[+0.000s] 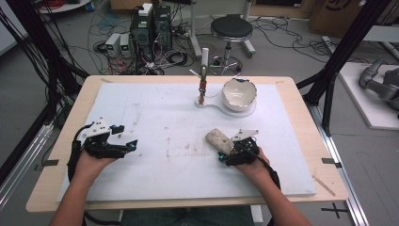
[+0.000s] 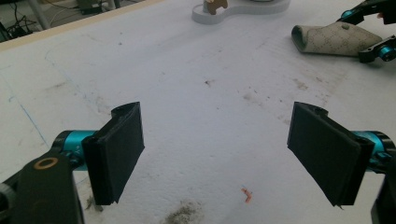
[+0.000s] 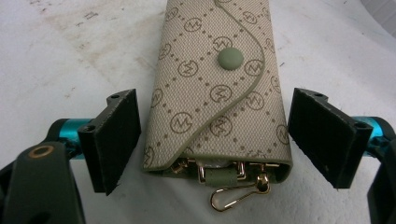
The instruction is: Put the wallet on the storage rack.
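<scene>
A beige monogram key pouch [image 3: 219,88] with a green snap and gold clasps at its near end lies flat on the white mat [image 1: 164,141]. My right gripper [image 3: 212,142] is open, its jaws on either side of the pouch's near end with a small gap each side. In the high view the pouch [image 1: 217,140] sits right of centre with the right gripper [image 1: 230,151] at it. My left gripper [image 1: 126,137] rests open on the mat at the left, nothing between its jaws [image 2: 219,158]. The left gripper view shows the pouch [image 2: 334,39] far off to the upper right.
A white bowl [image 1: 239,93] sits on a white stand base [image 1: 211,104] at the mat's far side, beside an upright post with a brown piece [image 1: 202,87]. The mat carries stains and a small orange scrap [image 2: 246,194]. Wooden table edges [image 1: 324,155] frame the mat.
</scene>
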Demonstrator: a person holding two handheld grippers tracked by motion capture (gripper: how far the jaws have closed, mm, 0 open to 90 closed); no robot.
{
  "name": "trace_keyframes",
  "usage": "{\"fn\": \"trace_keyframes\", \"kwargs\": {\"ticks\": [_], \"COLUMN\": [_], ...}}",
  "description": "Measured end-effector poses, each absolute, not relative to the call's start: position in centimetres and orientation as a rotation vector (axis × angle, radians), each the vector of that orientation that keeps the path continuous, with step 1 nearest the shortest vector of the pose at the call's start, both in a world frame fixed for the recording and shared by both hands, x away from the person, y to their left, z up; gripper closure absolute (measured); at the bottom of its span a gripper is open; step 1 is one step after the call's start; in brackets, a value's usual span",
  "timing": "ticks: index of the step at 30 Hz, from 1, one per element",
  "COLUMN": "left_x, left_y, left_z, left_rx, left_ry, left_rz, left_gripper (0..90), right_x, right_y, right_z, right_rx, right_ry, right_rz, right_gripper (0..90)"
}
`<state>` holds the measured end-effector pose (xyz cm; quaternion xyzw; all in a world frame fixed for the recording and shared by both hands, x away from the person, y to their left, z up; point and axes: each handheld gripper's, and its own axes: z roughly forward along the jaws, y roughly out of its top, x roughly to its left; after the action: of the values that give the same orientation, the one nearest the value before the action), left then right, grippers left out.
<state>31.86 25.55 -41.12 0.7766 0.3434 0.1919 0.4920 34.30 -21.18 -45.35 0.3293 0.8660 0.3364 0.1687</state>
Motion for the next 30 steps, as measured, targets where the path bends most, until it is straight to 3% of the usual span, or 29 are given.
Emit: {"fn": "trace_keyframes", "kwargs": {"ticks": [8, 14, 20, 30], "left_x": [31.9, 31.9, 31.9, 31.9], "left_y": [25.7, 25.5, 25.6, 25.5], "left_z": [-41.1, -41.3, -41.3, -41.3], "left_rx": [1.880, 1.887, 1.887, 1.871], "left_ry": [0.848, 0.845, 0.844, 0.838], "left_rz": [0.474, 0.464, 0.462, 0.448], "left_gripper": [18.5, 18.5, 18.5, 18.5], "right_x": [34.4, 34.4, 34.4, 34.3], "right_y": [-21.2, -21.3, -21.6, -22.5], "right_z": [-45.4, -45.4, -45.1, -43.8], "right_rx": [0.937, 0.944, 0.966, 0.954], "right_ry": [2.472, 2.492, 2.497, 2.432], "right_rz": [0.956, 0.971, 0.990, 1.027], "right_gripper": [17.8, 22.0, 33.2, 35.9]}}
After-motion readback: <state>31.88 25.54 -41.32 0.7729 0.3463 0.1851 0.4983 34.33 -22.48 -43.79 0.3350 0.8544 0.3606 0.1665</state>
